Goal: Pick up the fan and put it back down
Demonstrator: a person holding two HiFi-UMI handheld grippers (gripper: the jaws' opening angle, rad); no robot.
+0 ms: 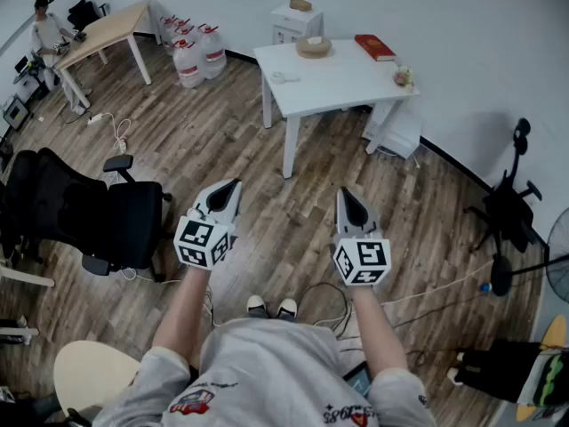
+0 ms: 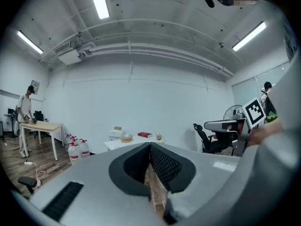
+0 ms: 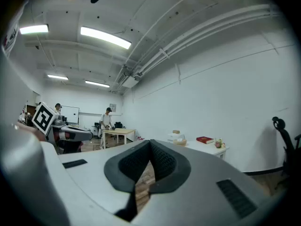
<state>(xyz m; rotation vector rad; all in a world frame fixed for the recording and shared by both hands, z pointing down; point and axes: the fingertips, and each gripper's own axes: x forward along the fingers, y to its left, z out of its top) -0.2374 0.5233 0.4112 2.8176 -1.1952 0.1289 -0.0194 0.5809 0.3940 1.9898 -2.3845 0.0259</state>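
- Over at the far right edge of the head view, the fan (image 1: 560, 249) stands on the wood floor (image 1: 267, 149) close to the white wall. Only a slice of its round wire grille shows there, dark and cut off by the frame.
- Seen from the left gripper view, the same grille is a pale upright disc raised on a stand, behind a black office chair.
- It is well apart from both tongs; nothing touches it.
- Both of the person's forearms reach forward from the body, side by side and roughly parallel, over bare floor.
- The left tongs (image 1: 233, 188) and the right tongs (image 1: 343, 192) lie about level, tips aimed ahead toward the white counter (image 1: 338, 83), which carries a red book (image 1: 374, 47).
- The left tongs are pressed together: their dark ribbed pads meet in a single seam, with only floorboards seen beyond them.
- The right tongs are pressed together too, pads tip to tip and pinching nothing.
- Another black office chair (image 1: 98, 212) stands just left of the left forearm.
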